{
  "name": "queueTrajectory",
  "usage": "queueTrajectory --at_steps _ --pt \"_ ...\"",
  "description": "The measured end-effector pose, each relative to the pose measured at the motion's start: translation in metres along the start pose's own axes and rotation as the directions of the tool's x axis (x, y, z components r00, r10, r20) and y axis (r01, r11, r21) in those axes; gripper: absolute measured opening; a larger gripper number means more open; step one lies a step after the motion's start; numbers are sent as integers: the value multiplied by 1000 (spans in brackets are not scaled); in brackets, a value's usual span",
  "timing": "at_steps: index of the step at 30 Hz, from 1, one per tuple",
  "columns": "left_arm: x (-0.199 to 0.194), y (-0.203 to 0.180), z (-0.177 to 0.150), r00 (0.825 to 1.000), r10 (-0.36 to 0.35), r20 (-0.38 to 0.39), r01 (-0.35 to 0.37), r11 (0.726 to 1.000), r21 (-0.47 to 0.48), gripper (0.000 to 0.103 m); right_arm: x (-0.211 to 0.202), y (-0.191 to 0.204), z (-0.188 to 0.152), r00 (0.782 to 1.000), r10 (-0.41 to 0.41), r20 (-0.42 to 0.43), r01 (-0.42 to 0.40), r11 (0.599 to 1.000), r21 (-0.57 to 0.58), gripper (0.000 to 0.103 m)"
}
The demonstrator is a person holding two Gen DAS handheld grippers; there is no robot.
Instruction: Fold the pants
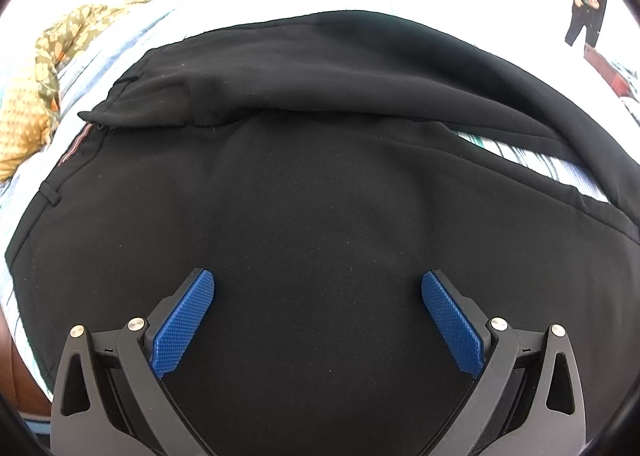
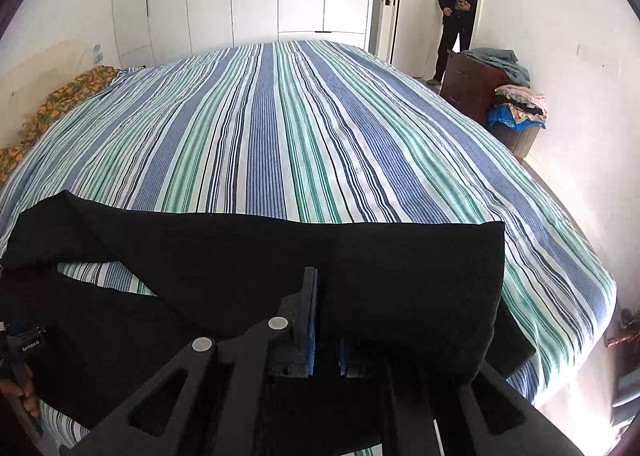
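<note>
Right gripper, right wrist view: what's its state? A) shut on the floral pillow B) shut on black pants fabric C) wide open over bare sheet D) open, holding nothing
B: the right gripper has its blue pads pressed together with the black pants fabric draped over and pinched between them, above the striped sheet.

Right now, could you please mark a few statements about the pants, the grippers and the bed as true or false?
1. The left gripper is open above the pants. True.
2. The right gripper stands wide open. False: its jaws are shut, and black cloth drapes over one side.
3. The pants are light blue. False: they are black.
4. The bed cover is striped. True.
5. A person stands in the doorway. True.
6. The pants lie on a bare wooden floor. False: they lie on the bed.
</note>
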State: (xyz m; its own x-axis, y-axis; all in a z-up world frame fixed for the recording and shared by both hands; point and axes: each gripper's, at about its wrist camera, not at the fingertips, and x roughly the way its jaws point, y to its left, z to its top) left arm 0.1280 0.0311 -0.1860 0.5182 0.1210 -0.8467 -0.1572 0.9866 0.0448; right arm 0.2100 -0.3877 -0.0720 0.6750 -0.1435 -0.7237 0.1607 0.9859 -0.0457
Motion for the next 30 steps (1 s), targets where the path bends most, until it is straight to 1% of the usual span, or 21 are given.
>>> queueTrajectory --at_steps 7,18,26,30 --pt "0 -1 -1 1000 1 2 -1 1000 0 103 -8 6 3 999 -28 23 29 999 -39 9" --pt "1 -1 -1 1000 2 5 -2 1000 0 103 -9 3 3 999 -35 22 36 999 -34 9" --pt "0 1 0 1000 2 11 -2 1000 0 103 -10 9 2 997 -77 20 78 995 -65 9" --pt "-1 0 -1 1000 3 12 -3 1000 0 103 -13 12 1 996 -85 24 87 993 -76 9"
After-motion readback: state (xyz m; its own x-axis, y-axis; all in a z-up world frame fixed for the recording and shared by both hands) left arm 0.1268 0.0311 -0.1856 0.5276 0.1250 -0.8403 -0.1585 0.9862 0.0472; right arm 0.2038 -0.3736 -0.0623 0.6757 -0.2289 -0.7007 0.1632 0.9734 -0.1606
